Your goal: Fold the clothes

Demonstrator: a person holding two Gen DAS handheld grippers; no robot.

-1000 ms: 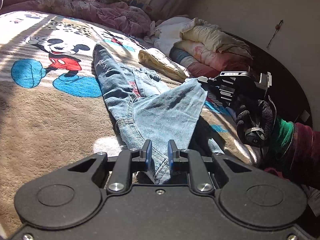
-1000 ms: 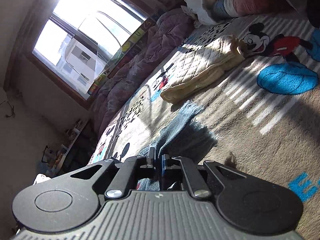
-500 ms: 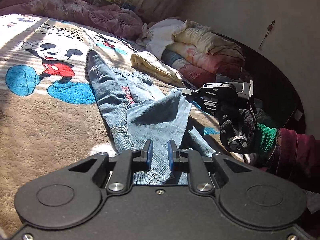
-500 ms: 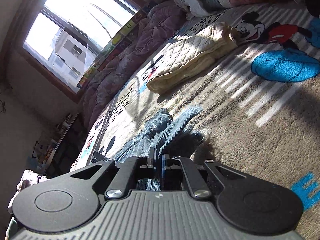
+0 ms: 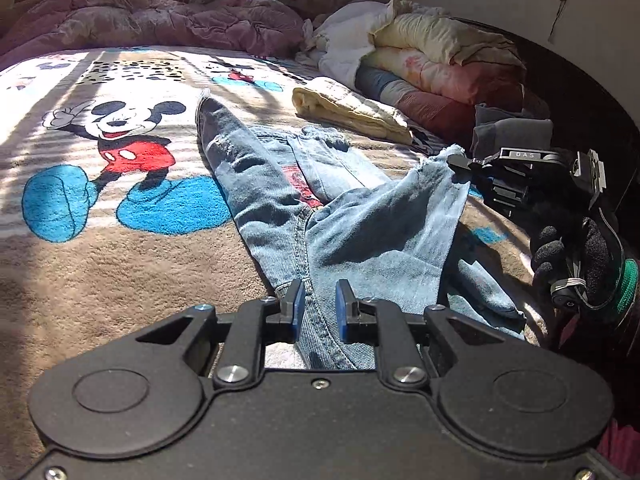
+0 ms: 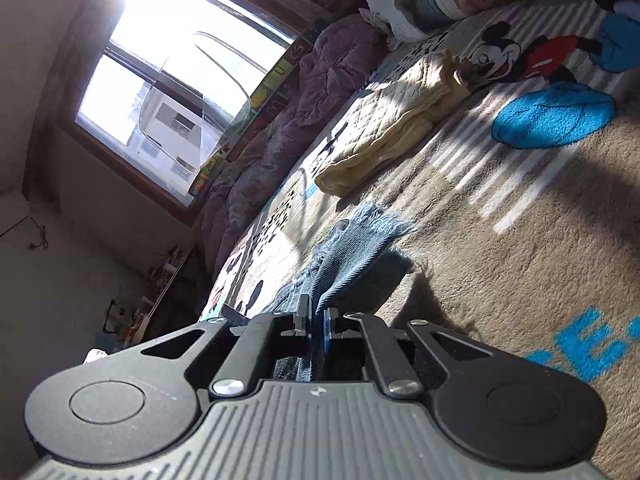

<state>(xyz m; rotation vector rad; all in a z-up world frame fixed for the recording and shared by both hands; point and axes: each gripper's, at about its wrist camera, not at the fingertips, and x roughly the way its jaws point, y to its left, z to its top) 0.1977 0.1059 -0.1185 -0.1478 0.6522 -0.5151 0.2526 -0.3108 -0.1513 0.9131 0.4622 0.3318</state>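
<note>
Left wrist: both claws, left claw (image 5: 317,304) and right claw (image 5: 454,160), clench the jeans (image 5: 360,232).

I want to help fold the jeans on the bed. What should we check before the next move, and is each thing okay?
1. Right gripper shut on the frayed hem of the jeans: ok.
2. Left gripper has denim between its fingers: ok; how firmly it pinches: cannot tell.
3. Lifted leg hangs free between the grippers: ok.
4. Other leg lies flat on the blanket: ok.
5. Folded yellow cloth lies clear of the jeans: ok.
</note>
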